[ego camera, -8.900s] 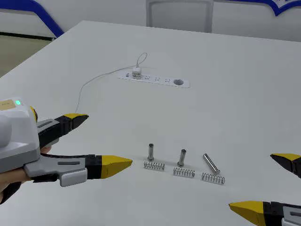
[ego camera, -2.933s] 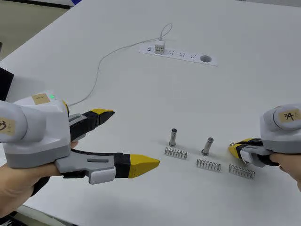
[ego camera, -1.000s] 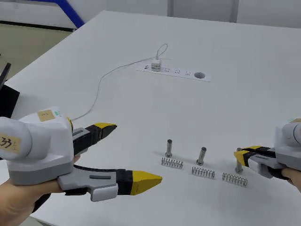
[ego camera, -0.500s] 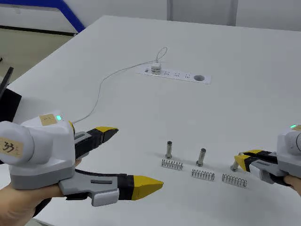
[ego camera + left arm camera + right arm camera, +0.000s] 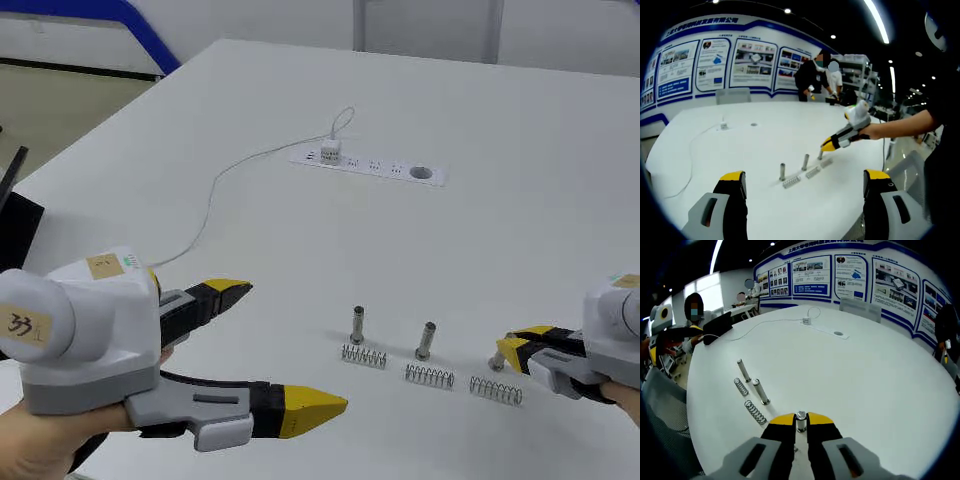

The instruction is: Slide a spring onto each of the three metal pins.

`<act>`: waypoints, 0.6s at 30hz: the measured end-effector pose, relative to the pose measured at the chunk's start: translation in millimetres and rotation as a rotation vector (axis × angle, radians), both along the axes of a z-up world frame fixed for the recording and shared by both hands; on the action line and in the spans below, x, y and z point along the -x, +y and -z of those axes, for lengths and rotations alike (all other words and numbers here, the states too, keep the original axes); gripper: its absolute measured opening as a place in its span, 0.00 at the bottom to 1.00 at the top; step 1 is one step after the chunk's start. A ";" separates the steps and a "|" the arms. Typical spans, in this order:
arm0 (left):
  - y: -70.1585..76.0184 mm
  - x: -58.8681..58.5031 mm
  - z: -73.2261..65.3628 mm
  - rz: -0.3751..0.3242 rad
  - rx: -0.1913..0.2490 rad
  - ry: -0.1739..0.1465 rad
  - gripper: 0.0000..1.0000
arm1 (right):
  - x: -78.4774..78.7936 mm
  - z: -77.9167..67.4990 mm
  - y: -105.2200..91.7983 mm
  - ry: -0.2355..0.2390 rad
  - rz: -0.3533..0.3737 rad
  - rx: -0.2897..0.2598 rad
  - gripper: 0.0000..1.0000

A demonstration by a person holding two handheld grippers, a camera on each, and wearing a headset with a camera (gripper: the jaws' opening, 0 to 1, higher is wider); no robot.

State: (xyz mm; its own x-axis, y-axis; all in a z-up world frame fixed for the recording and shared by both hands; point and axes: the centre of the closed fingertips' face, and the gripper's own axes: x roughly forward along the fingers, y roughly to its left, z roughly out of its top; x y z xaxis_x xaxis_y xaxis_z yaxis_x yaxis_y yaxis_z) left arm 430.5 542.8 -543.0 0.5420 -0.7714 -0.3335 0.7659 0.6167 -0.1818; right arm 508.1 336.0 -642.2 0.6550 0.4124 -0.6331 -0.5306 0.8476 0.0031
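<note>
Third pin: shaft mostly hidden between right gripper jaws; gripper body cut off at head view's right edge.

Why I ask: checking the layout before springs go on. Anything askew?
Only the right pin: it looks tilted, clamped in the right tool, while the left pin and middle pin stand upright.

The white tabletop carries a power strip toward 12 o'clock, with a plug in it and its cable trailing toward 8 o'clock. Nearer 6 o'clock, the left pin and middle pin stand upright. A row of three springs lies just at their 6 o'clock side.
</note>
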 end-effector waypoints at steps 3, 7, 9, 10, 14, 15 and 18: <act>-0.8 0.2 -1.0 0.000 0.004 -0.001 0.99 | 1.0 -0.5 0.3 0.003 -0.002 0.003 0.09; -1.6 0.5 -1.0 0.004 0.004 -0.001 0.99 | 2.3 -1.2 0.1 0.004 -0.003 0.001 0.11; -1.9 0.4 -0.9 0.003 0.004 -0.001 0.99 | 3.0 -4.0 -0.3 0.000 -0.003 -0.005 0.12; -1.9 0.4 -0.7 0.004 0.004 -0.001 0.99 | 3.6 -6.0 -0.6 -0.004 -0.003 -0.008 0.13; -1.5 -1.2 0.8 0.003 0.004 0.001 0.99 | 6.9 -16.8 -2.4 -0.027 -0.007 -0.037 0.17; -1.4 -1.9 1.2 0.003 0.005 0.001 0.99 | 7.7 -17.3 -4.1 -0.029 -0.007 -0.036 0.17; -1.2 -3.5 2.0 0.001 0.007 0.003 0.99 | 11.9 -10.2 -13.1 -0.011 -0.017 -0.027 0.17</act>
State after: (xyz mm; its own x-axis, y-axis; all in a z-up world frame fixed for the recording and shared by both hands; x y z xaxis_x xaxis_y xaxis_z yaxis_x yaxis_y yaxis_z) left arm 433.9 541.6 -545.0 0.5401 -0.7744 -0.3296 0.7660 0.6146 -0.1888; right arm 496.2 322.8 -632.0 0.6550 0.4403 -0.6141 -0.5449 0.8383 0.0198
